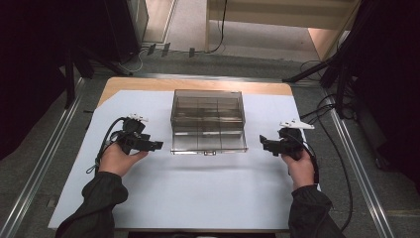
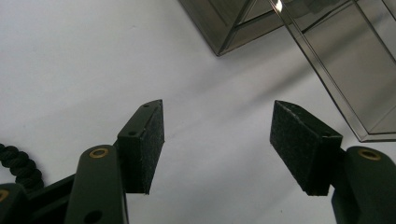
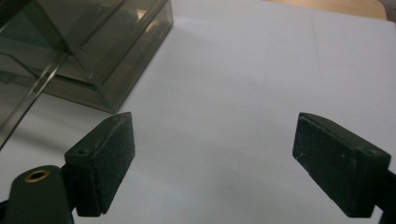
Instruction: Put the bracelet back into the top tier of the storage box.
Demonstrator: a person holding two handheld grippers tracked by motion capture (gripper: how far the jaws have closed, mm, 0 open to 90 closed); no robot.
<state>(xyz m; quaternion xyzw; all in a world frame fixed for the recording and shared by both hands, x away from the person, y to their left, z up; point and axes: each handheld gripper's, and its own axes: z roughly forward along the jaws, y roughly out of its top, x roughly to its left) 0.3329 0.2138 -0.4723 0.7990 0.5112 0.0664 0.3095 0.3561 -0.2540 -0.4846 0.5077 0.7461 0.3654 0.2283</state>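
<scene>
From the high view, a smoky transparent compartment box [image 1: 208, 120] sits on the white sheet [image 1: 198, 188] covering the table, toward the far middle. Its long axis runs left to right across the table, and its latch edge faces the person. The left gripper [image 1: 157, 145] is held just off the box's near left corner, pointing right toward it; the right gripper [image 1: 263, 142] is near the near right corner, pointing left. Neither touches the box.

In the left gripper view, the jaws stand wide apart with nothing between them, above bare sheet [image 2: 93, 60]. The box [image 2: 336, 60] lies ahead to the upper right, clear of the pads [image 2: 294, 140].

In the right gripper view, the jaws are likewise spread wide and empty over the sheet [image 3: 261, 70]. The box [image 3: 93, 51] occupies the upper left, its corner just beyond the left pad [image 3: 109, 158], apart from it.
</scene>
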